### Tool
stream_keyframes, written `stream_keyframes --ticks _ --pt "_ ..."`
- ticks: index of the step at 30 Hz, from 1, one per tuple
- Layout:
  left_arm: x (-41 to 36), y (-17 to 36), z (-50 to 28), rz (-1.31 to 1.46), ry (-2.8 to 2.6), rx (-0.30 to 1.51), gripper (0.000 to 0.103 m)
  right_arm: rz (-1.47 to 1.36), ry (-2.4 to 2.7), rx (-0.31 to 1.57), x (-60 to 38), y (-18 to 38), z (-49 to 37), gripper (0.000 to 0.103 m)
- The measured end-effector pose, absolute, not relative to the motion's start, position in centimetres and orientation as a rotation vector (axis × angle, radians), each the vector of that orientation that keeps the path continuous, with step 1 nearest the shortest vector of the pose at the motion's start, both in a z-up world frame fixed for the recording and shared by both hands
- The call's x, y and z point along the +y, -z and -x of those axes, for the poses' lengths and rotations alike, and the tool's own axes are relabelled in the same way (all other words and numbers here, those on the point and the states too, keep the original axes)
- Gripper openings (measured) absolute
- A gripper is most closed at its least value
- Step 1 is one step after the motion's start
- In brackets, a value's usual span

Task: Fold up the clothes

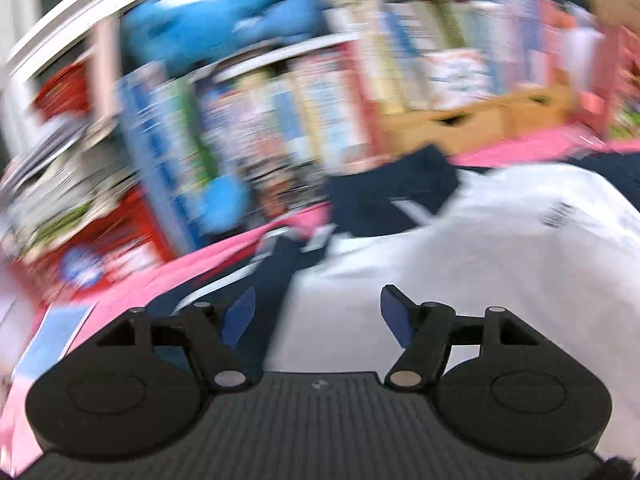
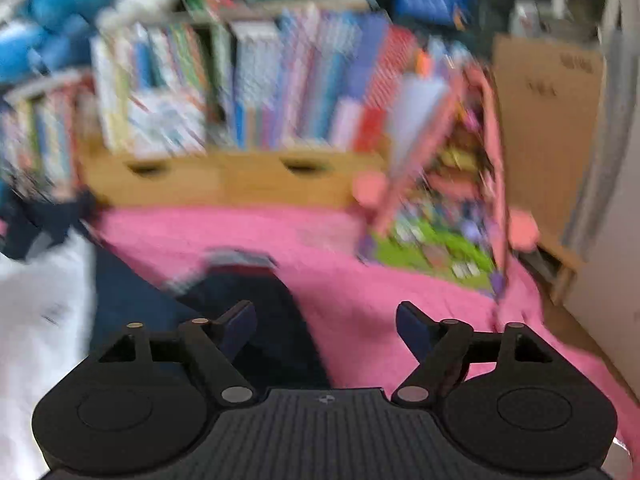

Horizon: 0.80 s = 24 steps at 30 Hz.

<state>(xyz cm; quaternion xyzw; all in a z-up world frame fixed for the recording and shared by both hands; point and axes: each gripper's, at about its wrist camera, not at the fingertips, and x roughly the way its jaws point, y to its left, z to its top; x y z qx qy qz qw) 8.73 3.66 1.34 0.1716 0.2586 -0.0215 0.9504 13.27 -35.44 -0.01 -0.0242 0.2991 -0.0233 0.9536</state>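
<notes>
Left gripper (image 1: 318, 318) hangs released over the white garment (image 1: 460, 272), nothing pinched. Right gripper (image 2: 326, 330), released too, has the navy garment (image 2: 260, 320) beneath and the pink blanket (image 2: 360, 248) ahead.

Both grippers tilted down & fwd, each seen from its own wrist cam: left gripper (image 1: 318, 316) jaws apart w/ nothing between the blue pads, right gripper (image 2: 326, 330) likewise spread wide, gripping nothing.
</notes>
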Motion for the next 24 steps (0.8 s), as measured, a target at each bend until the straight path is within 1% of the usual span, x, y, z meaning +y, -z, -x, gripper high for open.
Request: stream_keyframes --ticks 2,3,4,5,6,7,8,9,10,11,13,15,16,20,21,22,23,24 --pt "2.2 0.1 -9.6 -0.395 0.058 0.549 0.07 -0.006 0.03 0.666 -35.7 1.6 -14.6 0.081" --pt "1.8 0.9 -10.2 -0.399 0.061 0.575 0.07 -0.046 0.012 0.699 -35.7 2.3 -15.0 0.078" --pt "1.8 1.5 -10.7 -0.396 0.062 0.598 0.07 -0.095 -0.011 0.734 -35.6 3.1 -15.3 0.06" --pt "1.9 2.0 -11.0 -0.393 0.058 0.614 0.07 -0.147 -0.038 0.759 -35.5 3.6 -15.4 0.049" --pt "2.1 2.6 -11.3 -0.391 0.053 0.626 0.07 -0.178 -0.058 0.764 -35.2 3.6 -15.4 0.026" --pt "2.4 3.1 -11.5 -0.389 0.048 0.638 0.071 -0.193 -0.07 0.76 -34.7 3.4 -15.4 0.01" --pt "2.7 3.4 -11.4 -0.381 0.047 0.635 0.072 -0.21 -0.08 0.743 -34.0 3.0 -15.2 0.01" --pt "2.9 3.4 -11.2 -0.374 0.048 0.631 0.077 -0.208 -0.104 0.7 -32.8 2.0 -14.5 0.008" --pt "3.1 3.3 -10.9 -0.368 0.047 0.633 0.081 -0.146 -0.151 0.636 -30.7 0.9 -13.2 0.008" --pt "3.4 3.2 -10.6 -0.361 0.045 0.634 0.083 -0.051 -0.206 0.566 -28.2 -0.2 -11.4 0.008" --pt "4.3 3.2 -10.5 -0.33 0.048 0.634 0.09 0.141 -0.328 0.432 -23.2 -2.1 -7.9 0.008" --pt "5.5 3.4 -10.5 -0.283 0.053 0.635 0.095 0.313 -0.509 0.368 -18.5 -2.5 -4.1 0.008" --pt "6.2 3.6 -10.7 -0.245 0.055 0.64 0.099 0.384 -0.592 0.358 -16.6 -2.3 -2.5 0.008" --pt "8.2 3.8 -11.4 -0.109 0.074 0.685 0.103 0.589 -0.788 0.401 -11.6 0.3 2.3 0.012" --pt "8.7 3.9 -11.5 -0.078 0.079 0.698 0.103 0.619 -0.805 0.415 -11.2 0.8 3.1 0.021" --pt "8.9 3.9 -11.6 -0.062 0.082 0.704 0.103 0.65 -0.822 0.428 -10.8 1.2 3.8 0.037" --pt "8.9 3.9 -11.6 -0.062 0.082 0.704 0.103 0.663 -0.826 0.431 -10.6 1.3 4.5 0.047" --pt "8.8 3.9 -11.5 -0.067 0.08 0.702 0.103 0.646 -0.81 0.423 -10.8 0.9 4.9 0.062"
